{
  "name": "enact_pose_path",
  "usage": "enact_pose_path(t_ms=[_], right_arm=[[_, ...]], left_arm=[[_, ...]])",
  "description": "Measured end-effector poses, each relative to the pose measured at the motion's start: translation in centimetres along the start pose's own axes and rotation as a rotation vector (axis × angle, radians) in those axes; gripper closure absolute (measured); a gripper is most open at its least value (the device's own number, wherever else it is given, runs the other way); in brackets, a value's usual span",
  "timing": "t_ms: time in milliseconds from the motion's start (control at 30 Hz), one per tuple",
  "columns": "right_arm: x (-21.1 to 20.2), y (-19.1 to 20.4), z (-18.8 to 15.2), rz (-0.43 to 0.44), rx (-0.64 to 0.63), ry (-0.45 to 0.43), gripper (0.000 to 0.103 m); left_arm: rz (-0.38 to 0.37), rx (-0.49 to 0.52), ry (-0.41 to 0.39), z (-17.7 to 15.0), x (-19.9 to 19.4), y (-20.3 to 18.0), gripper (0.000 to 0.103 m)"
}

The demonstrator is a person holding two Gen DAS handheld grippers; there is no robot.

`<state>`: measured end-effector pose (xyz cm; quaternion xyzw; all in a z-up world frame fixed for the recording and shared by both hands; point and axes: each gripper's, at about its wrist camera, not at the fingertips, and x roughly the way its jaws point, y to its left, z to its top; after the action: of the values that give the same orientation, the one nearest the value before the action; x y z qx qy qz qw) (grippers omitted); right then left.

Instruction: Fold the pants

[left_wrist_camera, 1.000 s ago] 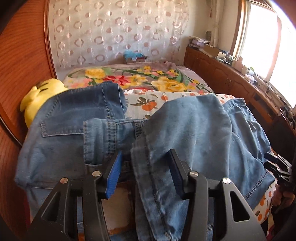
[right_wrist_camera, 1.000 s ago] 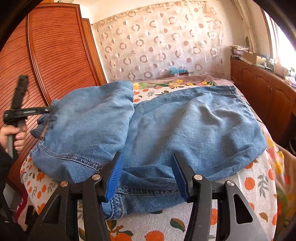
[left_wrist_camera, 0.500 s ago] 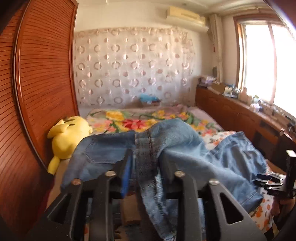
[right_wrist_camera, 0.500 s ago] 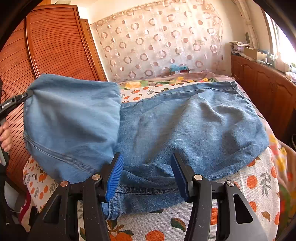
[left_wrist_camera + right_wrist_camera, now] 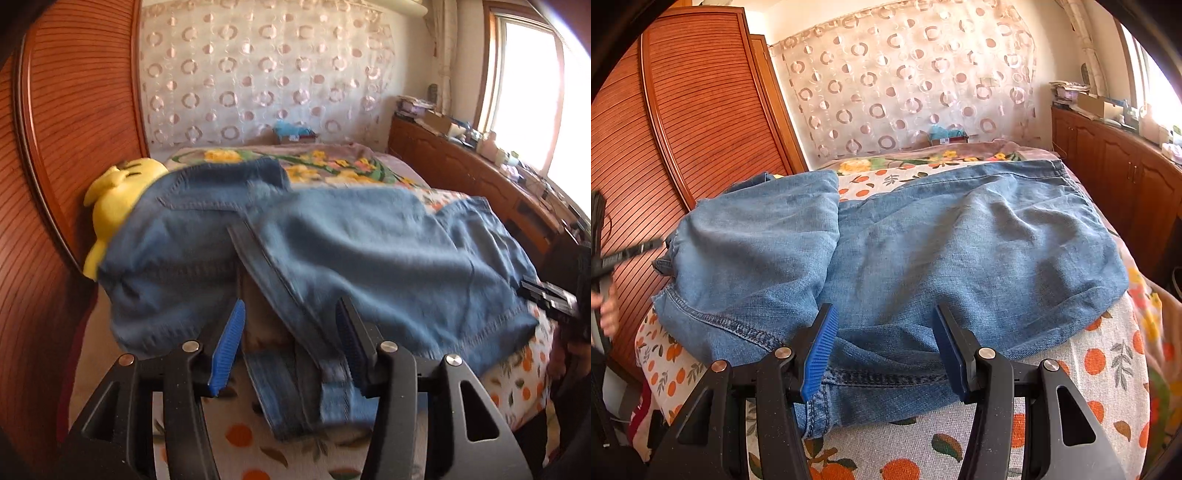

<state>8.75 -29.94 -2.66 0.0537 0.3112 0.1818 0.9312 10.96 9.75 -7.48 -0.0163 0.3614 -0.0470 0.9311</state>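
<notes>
Left wrist view: left gripper (image 5: 288, 343) just reopened, denim between jaws, unpinched; pants (image 5: 369, 251) draped mid-frame on bed (image 5: 240, 435).
Right wrist view: right gripper (image 5: 886, 347) half-open over hem, gripping nothing; further folding remained.

left gripper (image 5: 290, 345): jaws apart, just been opening; a denim strip lies between them, pads not pressing it
pants (image 5: 332, 254): blue denim, spread over bedspread (image 5: 236, 435); blurred
plush toy (image 5: 114, 192): yellow, partly under the denim

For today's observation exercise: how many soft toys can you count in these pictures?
1: a yellow soft toy lies against the wooden panel, partly under the jeans. Others may be hidden beneath the denim.
</notes>
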Motion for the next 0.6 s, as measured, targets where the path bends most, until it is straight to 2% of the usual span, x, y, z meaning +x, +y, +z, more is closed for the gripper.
enact_pose_path(t_ms=[167, 267, 300, 333, 400, 600], right_arm=[[0.0, 0.0, 0.0, -0.003, -0.003, 0.001, 0.048], [0.0, -0.1, 0.0, -0.002, -0.002, 0.002, 0.048], [0.0, -0.2, 0.0, -0.001, 0.000, 0.003, 0.048], [0.0, -0.3, 0.0, -0.001, 0.001, 0.003, 0.048], [0.0, -0.4, 0.0, 0.001, 0.004, 0.004, 0.048], [0.0, -0.5, 0.1, -0.001, 0.005, 0.004, 0.048]], left_arm=[[-0.055, 0.025, 0.050, -3.1, 0.3, -1.8, 0.051], [-0.043, 0.037, 0.078, -4.0, 1.3, -2.2, 0.052], [-0.040, 0.031, 0.080, -4.2, 1.4, -2.2, 0.060], [-0.035, 0.028, 0.078, -4.4, 1.5, -2.1, 0.074], [-0.052, 0.036, 0.073, -4.4, 1.1, -2.3, 0.082], [-0.049, -0.006, -0.036, -4.4, -3.2, -1.0, 0.087]])
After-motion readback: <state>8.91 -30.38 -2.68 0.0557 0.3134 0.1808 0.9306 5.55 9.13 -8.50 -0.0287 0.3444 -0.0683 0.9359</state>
